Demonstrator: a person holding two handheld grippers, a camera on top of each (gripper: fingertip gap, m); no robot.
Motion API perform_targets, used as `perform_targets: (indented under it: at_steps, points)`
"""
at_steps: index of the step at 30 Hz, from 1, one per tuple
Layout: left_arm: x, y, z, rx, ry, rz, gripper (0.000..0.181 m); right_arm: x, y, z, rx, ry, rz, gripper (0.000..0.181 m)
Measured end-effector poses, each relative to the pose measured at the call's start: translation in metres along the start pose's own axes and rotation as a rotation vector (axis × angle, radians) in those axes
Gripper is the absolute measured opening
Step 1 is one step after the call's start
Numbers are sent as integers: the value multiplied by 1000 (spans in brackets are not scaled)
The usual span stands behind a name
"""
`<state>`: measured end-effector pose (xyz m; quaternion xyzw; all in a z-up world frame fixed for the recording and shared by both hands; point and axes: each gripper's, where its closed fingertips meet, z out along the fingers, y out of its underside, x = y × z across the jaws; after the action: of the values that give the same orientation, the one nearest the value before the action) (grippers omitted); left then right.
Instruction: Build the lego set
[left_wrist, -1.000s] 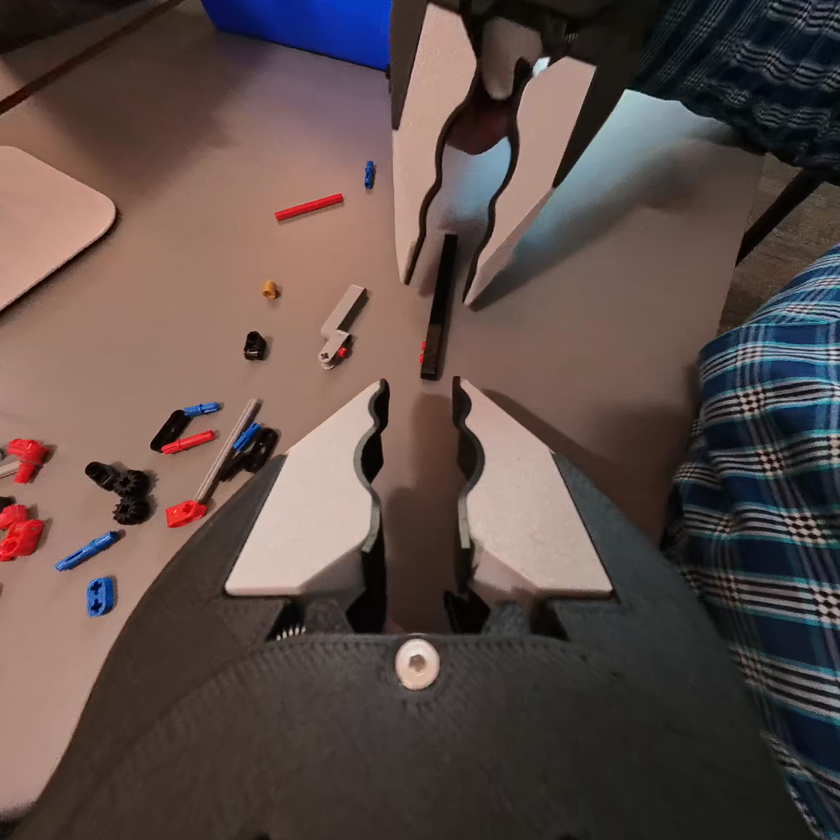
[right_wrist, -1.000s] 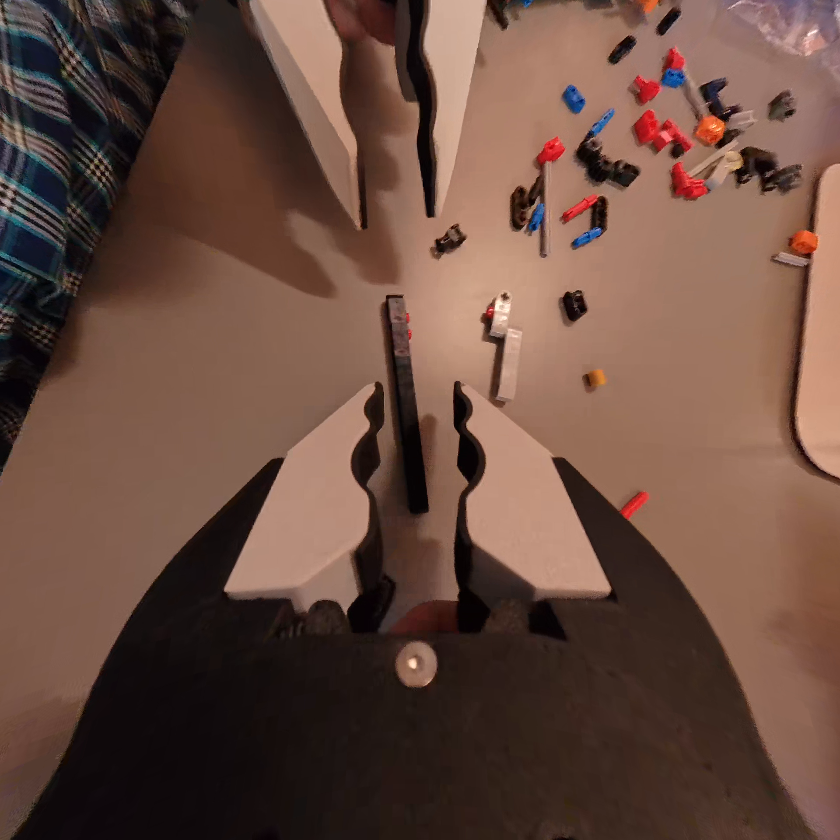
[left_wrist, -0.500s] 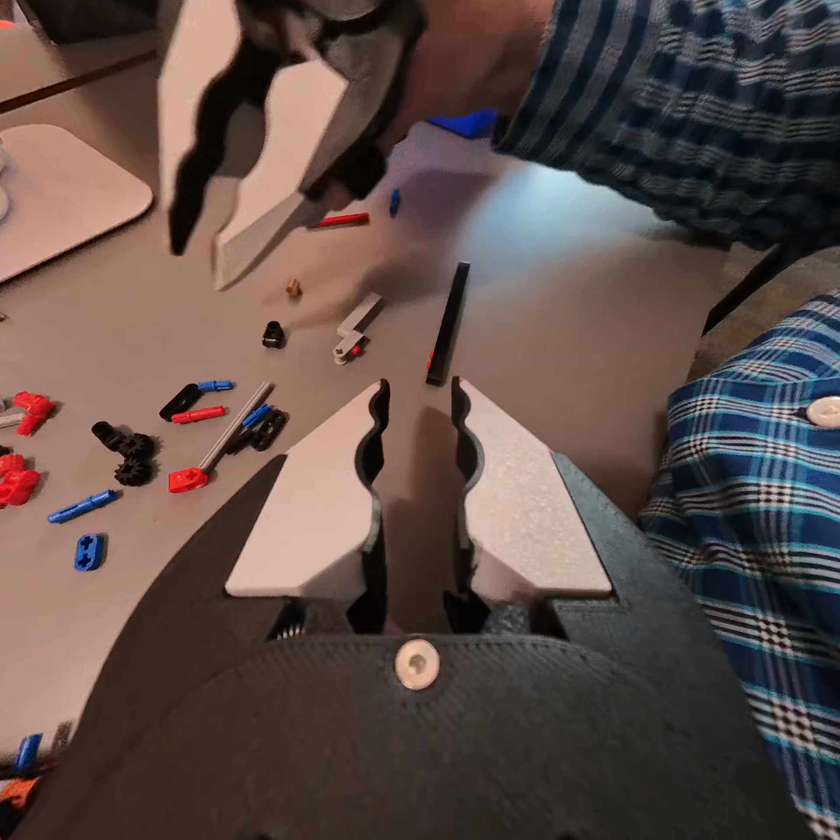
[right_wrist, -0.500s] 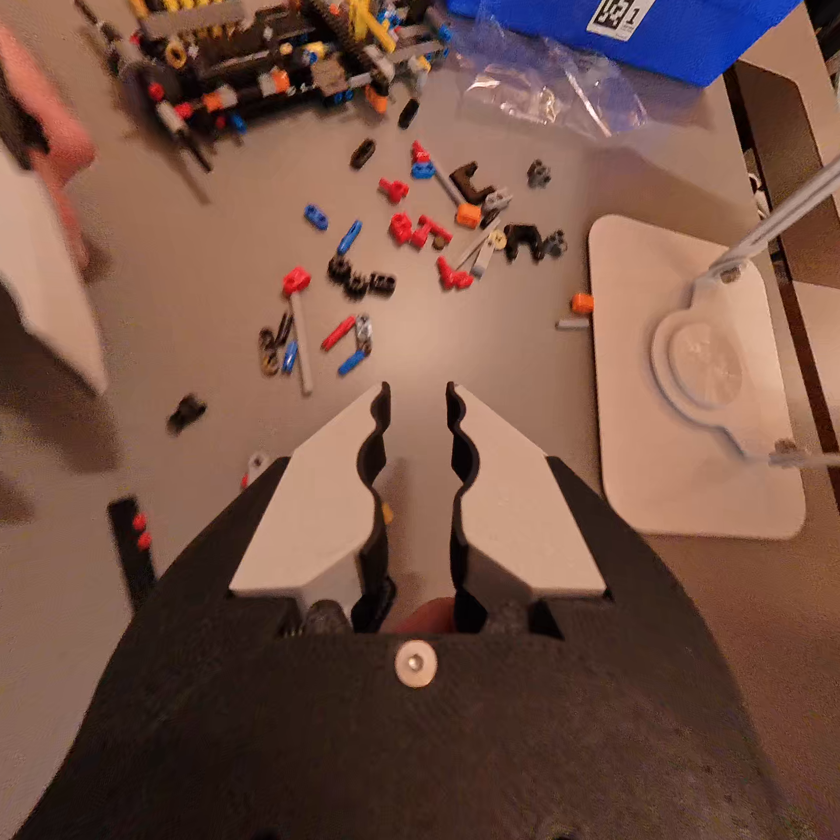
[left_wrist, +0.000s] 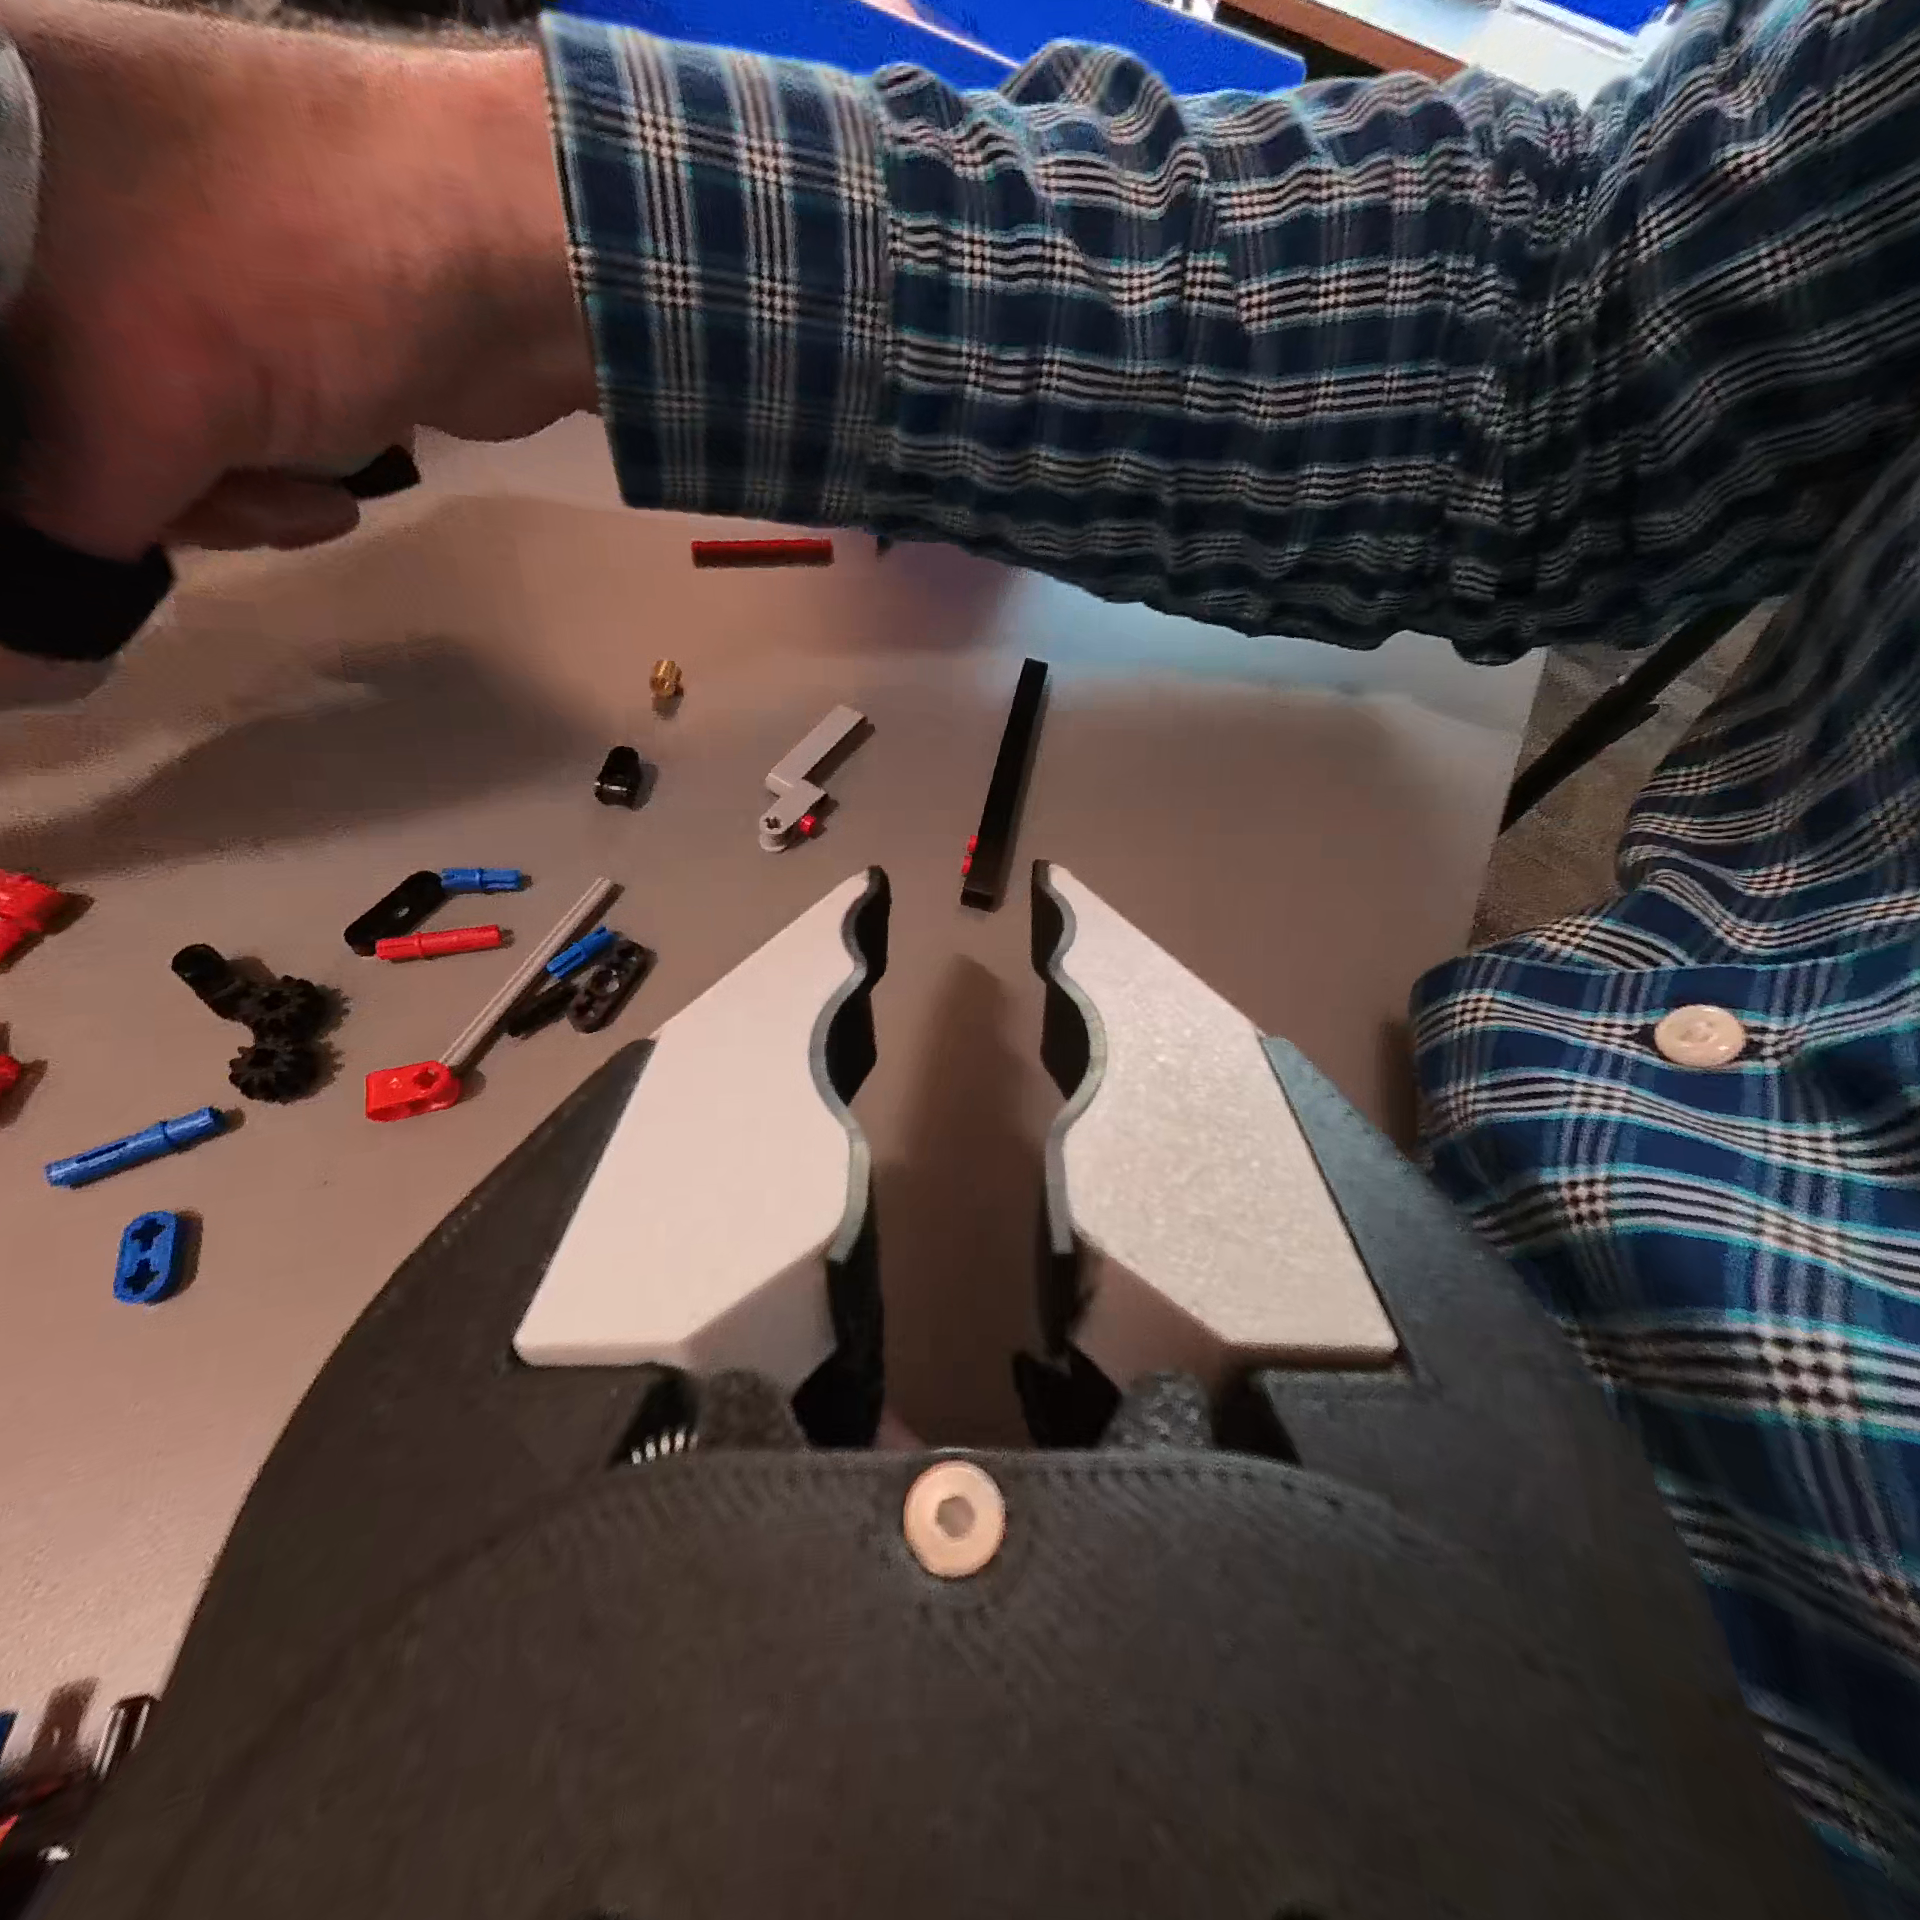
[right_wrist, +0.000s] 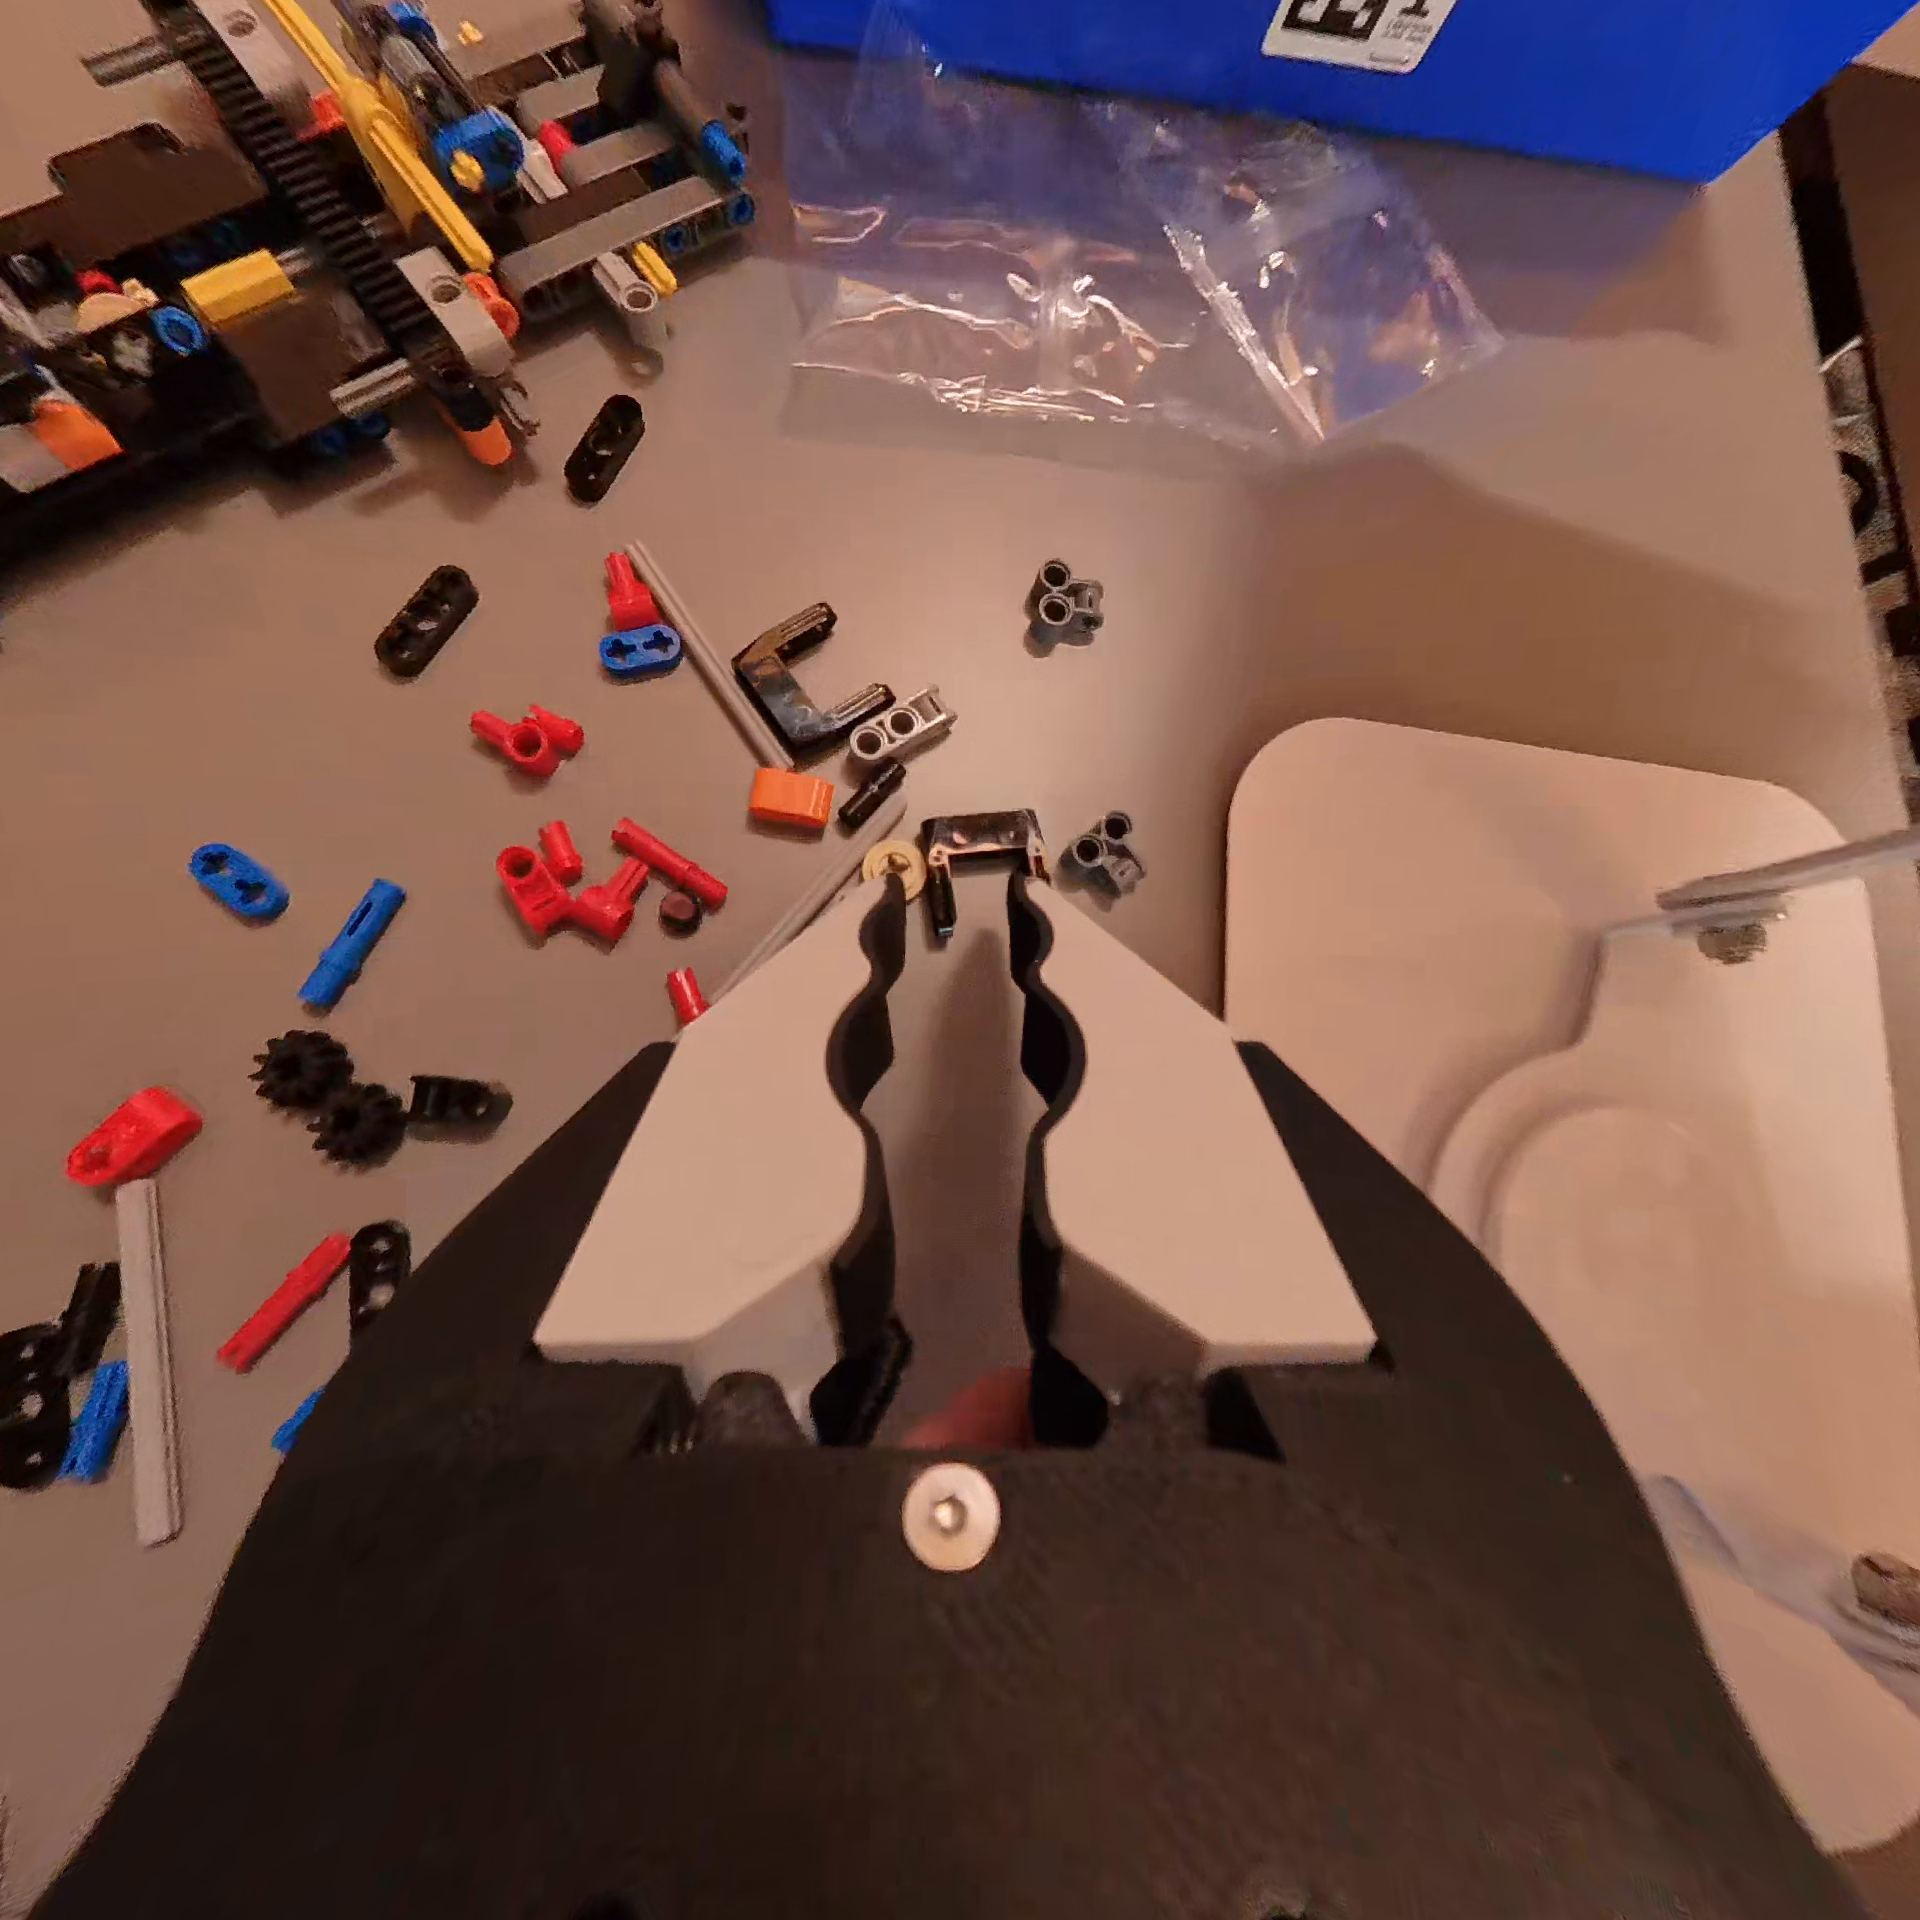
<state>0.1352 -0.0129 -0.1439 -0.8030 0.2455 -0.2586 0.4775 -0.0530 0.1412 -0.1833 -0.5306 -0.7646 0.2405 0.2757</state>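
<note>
A long black beam (left_wrist: 1006, 781) with red pins lies on the grey table just ahead of my left gripper (left_wrist: 958, 883), which is open and empty. A grey angled piece (left_wrist: 810, 774) lies to its left. My right gripper (right_wrist: 951, 894) is open and empty, low over loose parts; a small black bracket (right_wrist: 980, 840) and a tan bush (right_wrist: 894, 864) lie just past its tips. The part-built model (right_wrist: 343, 208) stands at the far left of the right wrist view. Loose red, blue and black pieces (right_wrist: 582, 873) lie scattered between.
A person's hand and plaid sleeve (left_wrist: 1143, 312) cross above the table in the left wrist view. A clear plastic bag (right_wrist: 1091, 281) and blue bin (right_wrist: 1299, 73) lie at the back. A white stand base (right_wrist: 1558, 1091) sits on the right. Tip to tip, the grippers are about 25 cm apart. Between my right fingertips and the part-built model (right_wrist: 343, 208) there is roughly 15 cm.
My right gripper has left the black beam and swung over to the pile of loose parts near the white base. The left gripper has stayed open by the beam.
</note>
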Motion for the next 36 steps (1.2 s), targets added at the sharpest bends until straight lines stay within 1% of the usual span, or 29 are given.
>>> perform_targets:
  at_steps: [4,5,6,12,16,20,25,26,28,29,33,36]
  points:
    - [0,-1,-1,9,15,-16,25,-5,2,10,-6,-51,14,11]
    - [0,-1,-1,10,18,-19,25,-7,2,11,-5,-62,16,5]
    - [0,-1,-1,11,20,-22,25,-7,2,11,-4,-62,12,2]
    - [1,-1,-1,12,22,-14,25,-11,7,0,-2,-41,2,2]
    - [1,0,-1,6,17,-3,25,-17,20,-20,1,-28,20,1]
    - [1,0,-1,1,16,-2,25,-25,40,-47,-1,-7,43,0]
    - [1,1,0,-4,17,-5,26,-38,77,-85,-51,10,71,1]
    - [1,2,0,-9,15,-3,26,-40,83,-90,-62,16,81,6]
    - [1,2,1,-16,8,2,26,-44,94,-96,-79,27,91,21]
    - [1,3,1,-20,7,6,26,-46,99,-100,-88,37,86,23]
    - [0,6,3,-44,-16,27,27,-55,107,-120,-83,78,78,15]
    - [-1,12,4,-83,-41,81,27,-79,110,-142,-60,40,43,11]
